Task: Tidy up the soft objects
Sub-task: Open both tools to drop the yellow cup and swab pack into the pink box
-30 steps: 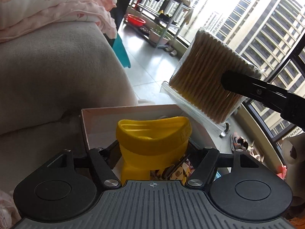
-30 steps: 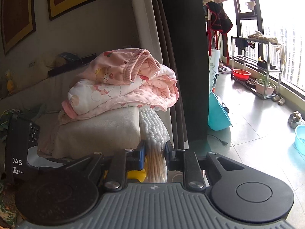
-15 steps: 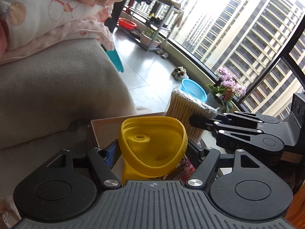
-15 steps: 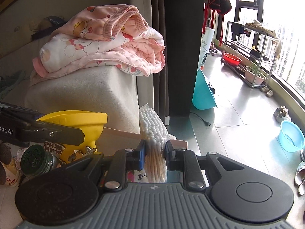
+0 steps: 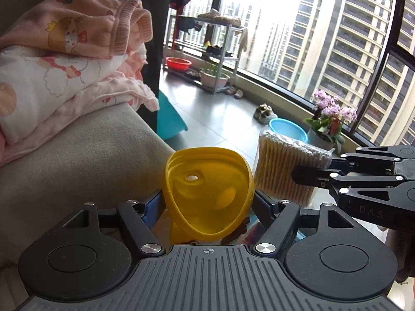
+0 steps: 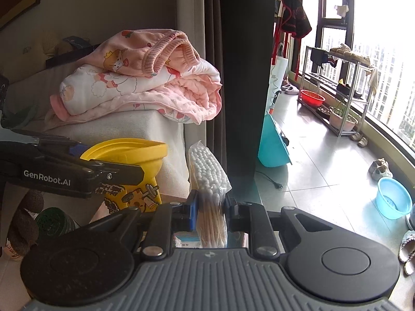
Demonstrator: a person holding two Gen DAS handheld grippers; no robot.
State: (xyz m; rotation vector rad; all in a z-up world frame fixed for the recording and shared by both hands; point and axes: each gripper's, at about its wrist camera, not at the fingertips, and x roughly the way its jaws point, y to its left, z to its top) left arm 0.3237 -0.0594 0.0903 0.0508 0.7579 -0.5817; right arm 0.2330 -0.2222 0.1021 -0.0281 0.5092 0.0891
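Observation:
A yellow soft cup [image 5: 207, 194] with a cartoon print sits between the fingers of my left gripper [image 5: 208, 203], which is shut on it. Its open mouth tilts toward the camera. The right wrist view shows the same cup [image 6: 135, 155] side-on in the left gripper [image 6: 111, 162]. A clear pack of cotton swabs [image 6: 207, 178] stands upright in my right gripper [image 6: 211, 207], shut on its lower part. In the left wrist view the pack [image 5: 280, 165] hangs just right of the cup, with the right gripper [image 5: 311, 168] reaching in from the right edge.
Folded pink bedding [image 6: 145, 85] lies on a grey sofa arm [image 5: 77, 160]. A dark curtain [image 6: 243, 77] hangs behind it. On the tiled floor are a blue basin [image 6: 394, 197], shoes and a metal rack [image 6: 337, 83]. A green-lidded jar [image 6: 52, 223] stands low at the left.
The left gripper rose and rolled, so the cup's mouth now faces the camera and the box beneath left its view. The right gripper brought the swab pack down beside the cup.

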